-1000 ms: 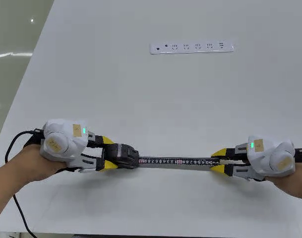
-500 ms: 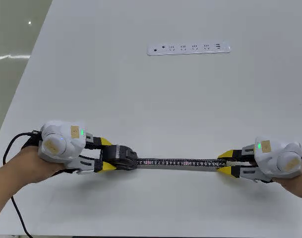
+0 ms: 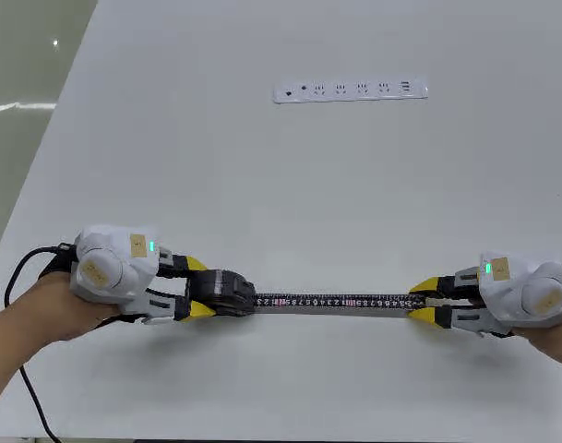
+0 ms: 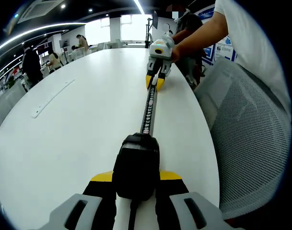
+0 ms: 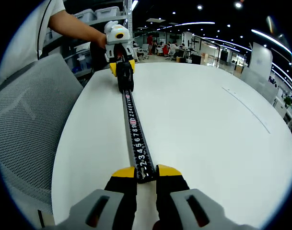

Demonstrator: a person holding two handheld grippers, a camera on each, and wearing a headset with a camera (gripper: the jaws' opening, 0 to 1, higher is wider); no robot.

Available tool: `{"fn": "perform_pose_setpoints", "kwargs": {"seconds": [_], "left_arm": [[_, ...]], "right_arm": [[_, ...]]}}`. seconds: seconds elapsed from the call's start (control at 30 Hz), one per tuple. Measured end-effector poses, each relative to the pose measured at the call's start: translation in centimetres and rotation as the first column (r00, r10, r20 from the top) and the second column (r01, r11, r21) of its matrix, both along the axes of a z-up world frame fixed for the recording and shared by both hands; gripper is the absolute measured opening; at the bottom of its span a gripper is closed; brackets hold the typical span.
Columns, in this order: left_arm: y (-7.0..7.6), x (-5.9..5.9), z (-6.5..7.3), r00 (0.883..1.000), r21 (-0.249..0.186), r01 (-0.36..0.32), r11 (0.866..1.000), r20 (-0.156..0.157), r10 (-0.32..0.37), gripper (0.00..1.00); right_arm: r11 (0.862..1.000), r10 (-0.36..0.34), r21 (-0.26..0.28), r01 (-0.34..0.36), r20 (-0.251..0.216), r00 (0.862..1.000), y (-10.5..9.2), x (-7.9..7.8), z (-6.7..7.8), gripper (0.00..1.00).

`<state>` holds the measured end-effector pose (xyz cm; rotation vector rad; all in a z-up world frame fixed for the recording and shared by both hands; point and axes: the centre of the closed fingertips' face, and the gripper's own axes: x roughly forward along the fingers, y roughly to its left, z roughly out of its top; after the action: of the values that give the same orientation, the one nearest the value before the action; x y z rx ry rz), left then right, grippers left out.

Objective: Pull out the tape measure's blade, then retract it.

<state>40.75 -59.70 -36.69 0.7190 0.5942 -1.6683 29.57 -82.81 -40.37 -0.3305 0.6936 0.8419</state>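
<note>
The left tongs [image 3: 203, 286] are closed on the black case [image 3: 227, 292] of the tape measure, one yellow tip on each side of it. The case rests on the white bench [image 3: 262, 185] near its front edge, at the left. The blade [image 3: 331, 301] runs out of the case to the right, straight and low over the bench, numbered face up. The right tongs [image 3: 424, 301] are nipped narrow on the blade's free end. In the right gripper view the two yellow tips sit on either side of that end, with the markings starting just ahead of them. The two tongs face each other along the blade, well apart.

Against the frame one second ago, the right tongs stand further to the right, and a longer run of blade lies exposed between case and tips. Against the frame half a second ago, the gain is slight. The left tongs and the case keep about the same place on the bench, and both grips are unchanged. The blade is out and not yet retracted.

A power strip [image 3: 350, 89] lies flat on the far part of the bench, well apart from the work. A grey mesh chair [image 4: 251, 134] stands beside the bench on the person's side.
</note>
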Motion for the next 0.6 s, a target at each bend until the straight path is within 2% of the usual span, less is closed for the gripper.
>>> {"fn": "perform_pose_setpoints", "kwargs": {"seconds": [0.6], "left_arm": [[-0.07, -0.03, 0.05, 1.0, 0.001, -0.002, 1.0, -0.004, 0.002, 0.28]], "right_arm": [[0.999, -0.019, 0.033, 0.02, -0.013, 1.0, -0.09, -0.33, -0.02, 0.12]]}}
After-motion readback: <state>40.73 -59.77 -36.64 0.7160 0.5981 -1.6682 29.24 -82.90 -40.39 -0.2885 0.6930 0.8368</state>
